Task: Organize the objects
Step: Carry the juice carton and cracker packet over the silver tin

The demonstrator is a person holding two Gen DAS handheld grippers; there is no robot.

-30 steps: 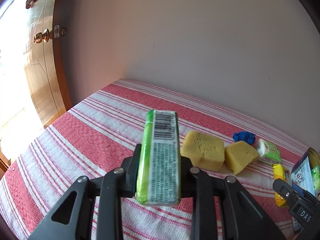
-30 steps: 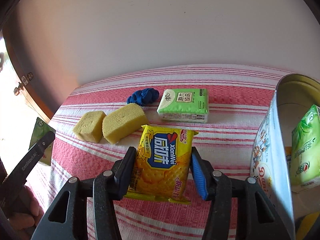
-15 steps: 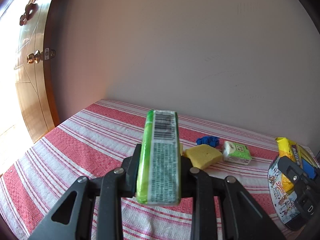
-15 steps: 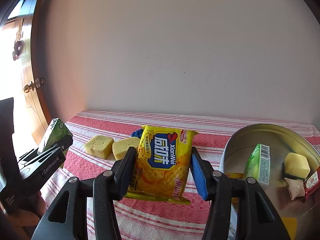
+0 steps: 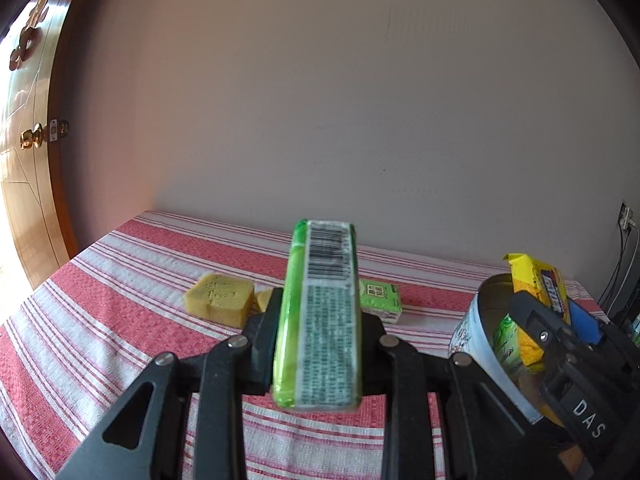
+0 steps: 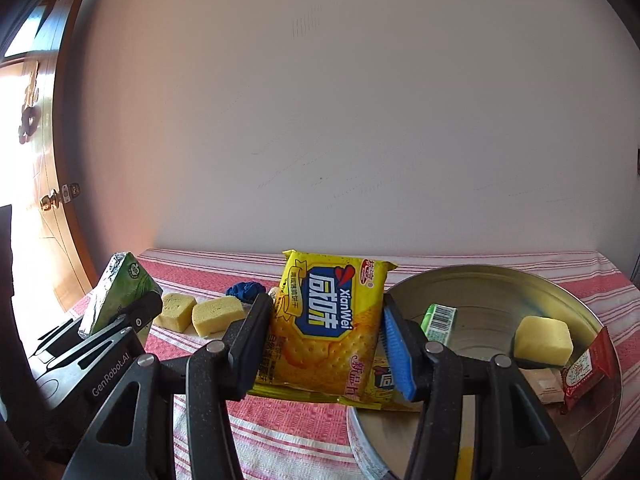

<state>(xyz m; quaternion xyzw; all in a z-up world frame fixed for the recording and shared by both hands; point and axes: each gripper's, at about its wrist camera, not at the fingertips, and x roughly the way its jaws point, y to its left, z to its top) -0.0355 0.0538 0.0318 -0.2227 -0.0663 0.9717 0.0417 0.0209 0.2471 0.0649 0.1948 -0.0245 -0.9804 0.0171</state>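
My left gripper (image 5: pixel 320 336) is shut on a green tissue pack (image 5: pixel 320 320), held on edge above the striped cloth; the same pack (image 6: pixel 116 300) shows at the left of the right wrist view. My right gripper (image 6: pixel 324 340) is shut on a yellow cracker packet (image 6: pixel 328 320), which hangs at the left rim of the round metal tin (image 6: pixel 480 276). In the left wrist view the tin (image 5: pixel 476 332) stands at the right with the cracker packet (image 5: pixel 536 284) above it. Inside the tin lie a green pack (image 6: pixel 440 320), a yellow sponge (image 6: pixel 542 340) and a red sachet (image 6: pixel 586 368).
Two yellow sponges (image 5: pixel 220 298) (image 6: pixel 216 314), a blue crumpled item (image 6: pixel 244 290) and another green tissue pack (image 5: pixel 380 300) lie on the red-and-white striped tablecloth (image 5: pixel 100 320). A pale wall stands behind the table. A wooden door with a brass knob (image 5: pixel 32 140) is at the left.
Both grippers rose and swung right toward the tin, each still holding its pack. The tin's inside has come into view under the cracker packet, and the sponges shifted left in both views.
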